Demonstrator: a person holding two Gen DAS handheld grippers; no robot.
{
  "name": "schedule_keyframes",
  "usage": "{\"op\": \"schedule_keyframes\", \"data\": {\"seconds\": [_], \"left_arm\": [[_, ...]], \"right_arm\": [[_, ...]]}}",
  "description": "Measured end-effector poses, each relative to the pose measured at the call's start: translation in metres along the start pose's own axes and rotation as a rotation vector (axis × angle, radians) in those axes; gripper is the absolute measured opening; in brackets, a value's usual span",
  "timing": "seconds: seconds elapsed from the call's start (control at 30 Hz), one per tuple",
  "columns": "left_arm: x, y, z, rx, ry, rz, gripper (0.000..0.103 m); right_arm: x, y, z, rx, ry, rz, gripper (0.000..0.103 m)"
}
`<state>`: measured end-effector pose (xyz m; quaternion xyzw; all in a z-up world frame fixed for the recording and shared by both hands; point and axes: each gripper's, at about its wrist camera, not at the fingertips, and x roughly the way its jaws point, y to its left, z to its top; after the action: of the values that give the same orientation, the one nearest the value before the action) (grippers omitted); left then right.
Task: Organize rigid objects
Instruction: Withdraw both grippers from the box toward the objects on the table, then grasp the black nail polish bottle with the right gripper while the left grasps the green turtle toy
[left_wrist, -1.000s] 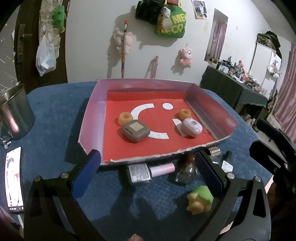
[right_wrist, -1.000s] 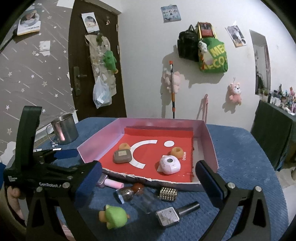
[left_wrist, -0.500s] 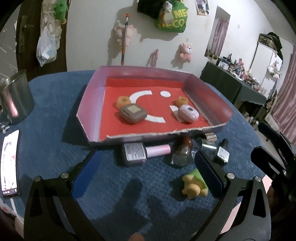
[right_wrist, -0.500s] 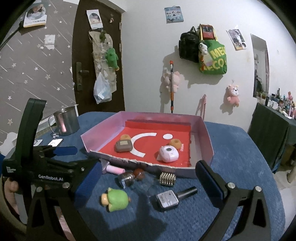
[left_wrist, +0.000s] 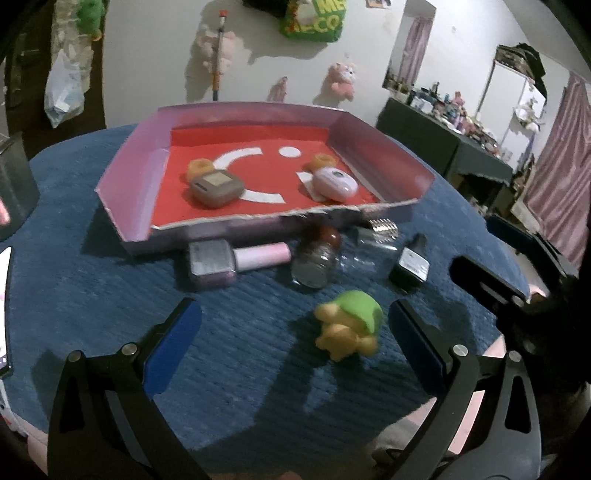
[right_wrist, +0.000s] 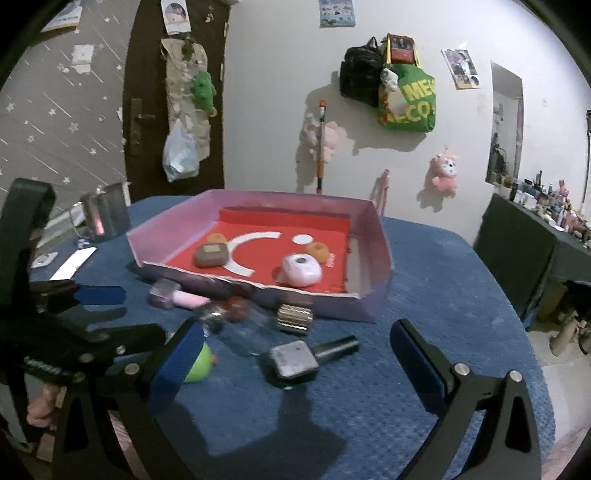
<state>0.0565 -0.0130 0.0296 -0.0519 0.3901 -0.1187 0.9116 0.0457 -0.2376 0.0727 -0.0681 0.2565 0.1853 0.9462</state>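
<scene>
A pink tray with a red floor (left_wrist: 129, 177) (right_wrist: 373, 236) sits on the blue tablecloth and holds a grey-brown case (left_wrist: 216, 188), a white oval case (left_wrist: 334, 181) and two orange rings. In front of it lie a pink nail polish bottle (left_wrist: 236, 260), a clear jar with a brown lid (left_wrist: 314, 256), a dark nail polish bottle (left_wrist: 410, 264) (right_wrist: 306, 356), a gold ribbed cylinder (right_wrist: 294, 319) and a green-and-yellow turtle toy (left_wrist: 349, 328). My left gripper (left_wrist: 293, 343) is open, the turtle between its fingers. My right gripper (right_wrist: 295, 363) is open over the dark bottle.
A metal mug (right_wrist: 105, 214) stands at the far left of the table, and a phone (left_wrist: 4, 306) lies near the left edge. A dark cloth-covered table with clutter (right_wrist: 535, 229) stands to the right. The wall behind carries bags and plush toys.
Both grippers have pulled back and lowered toward the near table edge. The tray now looks farther off, and the loose items in front of it sit between the open fingers.
</scene>
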Motion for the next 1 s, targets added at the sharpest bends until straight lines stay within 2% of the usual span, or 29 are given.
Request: {"op": "schedule_keyframes", "data": {"seconds": [0.2, 0.47, 0.6, 0.67, 0.83, 1.0], "left_arm": [[0.006, -0.010, -0.006, 0.014, 0.026, -0.022, 0.103], [0.019, -0.018, -0.009, 0.015, 0.058, -0.037, 0.100], [0.027, -0.017, -0.010, 0.011, 0.071, -0.033, 0.089], [0.028, -0.019, -0.010, 0.017, 0.062, -0.022, 0.088], [0.027, -0.020, -0.012, 0.035, 0.043, -0.020, 0.075], [0.026, -0.027, -0.014, 0.060, 0.032, -0.053, 0.052]], "right_arm": [[0.020, -0.010, -0.008, -0.023, 0.068, -0.028, 0.103], [0.045, -0.025, -0.012, -0.015, 0.151, 0.002, 0.100], [0.054, -0.022, -0.010, -0.037, 0.172, 0.011, 0.094], [0.058, -0.021, -0.010, -0.037, 0.184, 0.026, 0.091], [0.067, -0.015, -0.013, -0.035, 0.220, 0.059, 0.078], [0.070, -0.011, -0.019, -0.024, 0.248, 0.098, 0.061]]}}
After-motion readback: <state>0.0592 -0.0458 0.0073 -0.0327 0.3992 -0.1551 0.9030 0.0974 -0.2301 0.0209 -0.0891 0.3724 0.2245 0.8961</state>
